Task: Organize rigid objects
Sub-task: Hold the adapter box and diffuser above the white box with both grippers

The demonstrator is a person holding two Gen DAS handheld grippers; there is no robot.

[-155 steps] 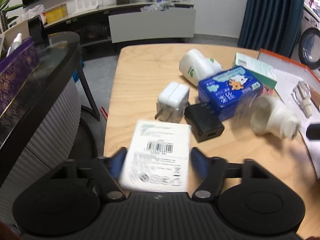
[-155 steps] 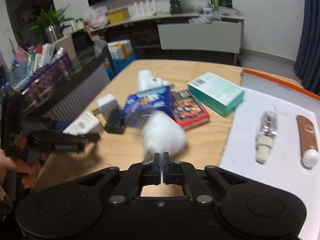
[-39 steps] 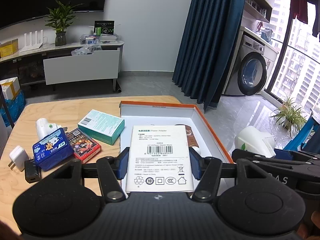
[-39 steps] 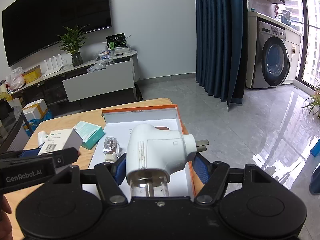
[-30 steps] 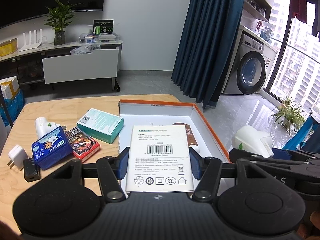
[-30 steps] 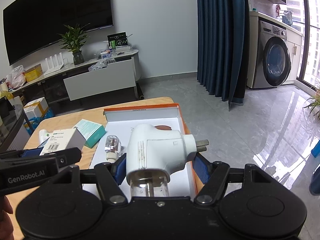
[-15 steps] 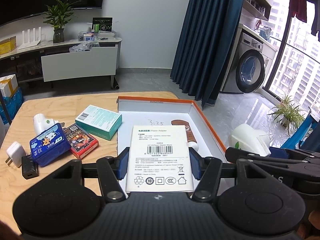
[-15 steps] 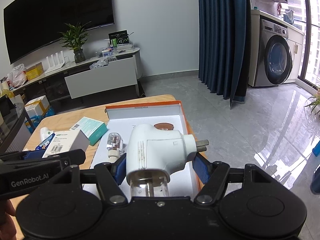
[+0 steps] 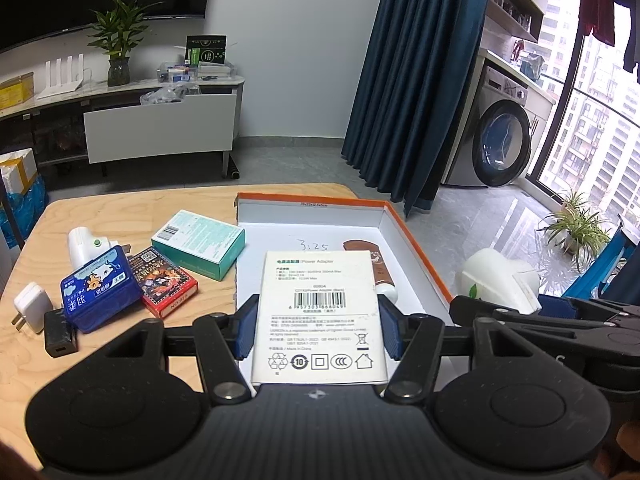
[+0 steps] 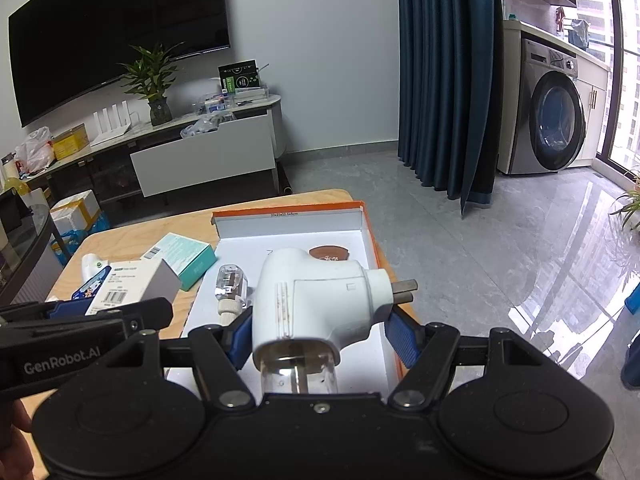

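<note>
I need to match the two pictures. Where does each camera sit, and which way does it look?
Left wrist: sits on the left gripper, looks over its white adapter box toward the orange-rimmed tray.
Right wrist: sits on the right gripper, looks over its white plug-in device; a hand shows.
Shared: tray, teal box, each other's gripper.

Left gripper (image 9: 318,330): matte black body with a ribbed centre panel, two round raised discs on either side, angular black linkage arms each pinned by a silver screw, and flat blue pads (image 9: 245,332) lining the inner faces of the fingers. Right gripper (image 10: 322,330): same build, black and finely speckled, with triangular cut-outs in the linkage arms, four silver screw heads and a small centre screw, blue pads (image 10: 402,338) likewise. In the right wrist view the left unit's black side bears white "GenRobot.AI" lettering; sleeves are not discernible.
</note>
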